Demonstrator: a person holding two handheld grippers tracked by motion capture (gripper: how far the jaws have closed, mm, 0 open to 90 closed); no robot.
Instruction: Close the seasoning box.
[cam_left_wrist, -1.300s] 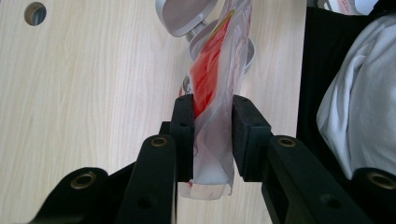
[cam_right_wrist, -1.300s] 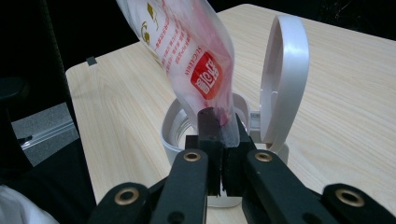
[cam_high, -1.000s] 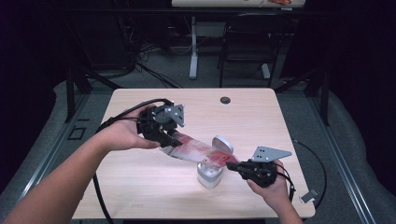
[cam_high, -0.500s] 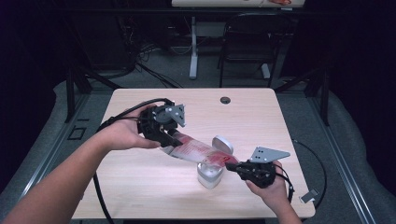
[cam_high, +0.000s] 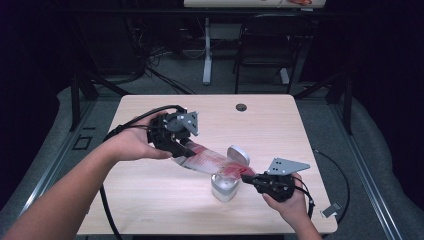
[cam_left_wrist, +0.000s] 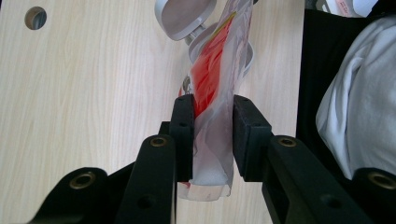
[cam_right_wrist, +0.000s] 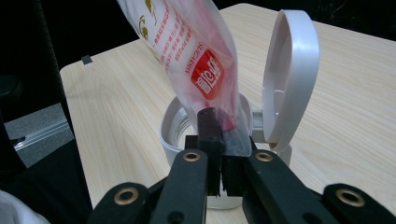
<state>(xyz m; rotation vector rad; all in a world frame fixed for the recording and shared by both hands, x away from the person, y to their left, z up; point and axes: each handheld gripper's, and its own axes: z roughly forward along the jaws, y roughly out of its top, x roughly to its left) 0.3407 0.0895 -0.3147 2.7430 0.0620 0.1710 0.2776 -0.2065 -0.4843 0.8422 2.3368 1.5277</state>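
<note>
A clear plastic bag (cam_high: 210, 161) with red print is stretched between my two grippers above the table. My left gripper (cam_high: 184, 150) is shut on the bag's upper end (cam_left_wrist: 212, 140), its jaws pressing the plastic from both sides. My right gripper (cam_high: 248, 178) is shut on the bag's lower corner (cam_right_wrist: 233, 135), right over the mouth of a small white container (cam_high: 224, 187). The container's hinged lid (cam_high: 238, 155) stands open behind it. In the right gripper view the bag (cam_right_wrist: 187, 51) slopes down into the container (cam_right_wrist: 175, 128), beside the raised lid (cam_right_wrist: 289, 74).
The wooden table (cam_high: 150, 200) has a round cable hole (cam_high: 241, 107) near its far edge. Black cables trail from both grippers. A small grey object (cam_high: 331, 210) lies on the floor at the right. Dark chairs and desk legs stand beyond the table.
</note>
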